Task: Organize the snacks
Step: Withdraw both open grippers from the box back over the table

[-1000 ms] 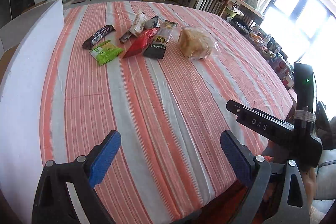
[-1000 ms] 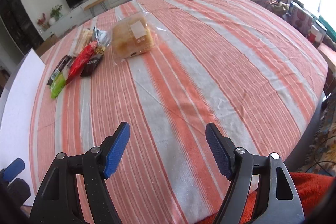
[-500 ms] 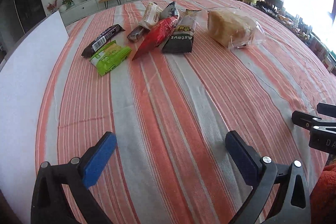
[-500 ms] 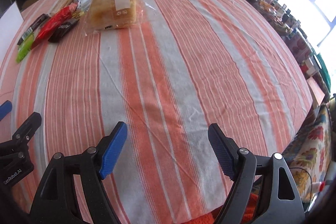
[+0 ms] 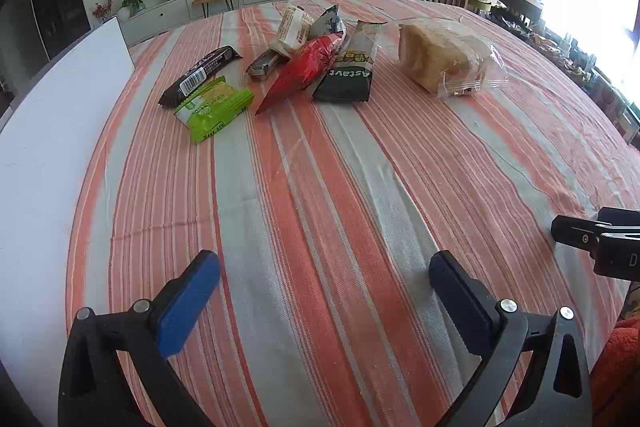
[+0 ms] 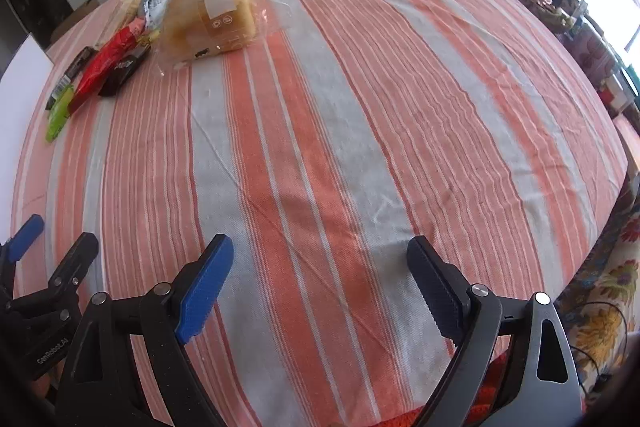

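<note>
While the left claw (image 5: 324, 291) hangs over the near part of the striped tablecloth (image 5: 360, 187) with its jaws spread wide and nothing between them, the snacks lie ahead of it, on the far part of the table. In the left wrist view the green packet (image 5: 214, 107) is the nearest, ahead and a little left of the claw, touching the dark bar (image 5: 200, 75) behind it. The red pouch (image 5: 306, 69) and the black packet (image 5: 352, 67) lie side by side with their long axes running roughly away from the claw. The bagged bread (image 5: 448, 61) sits apart to their right.

From the right wrist view, the right claw (image 6: 320, 287) is also wide and empty, and every snack lies far ahead and to its left. The bread (image 6: 212, 17) is the nearest to it; the small packets trail further left. My guess: the left claw is better placed for the small packets, the right for the bread.
</note>
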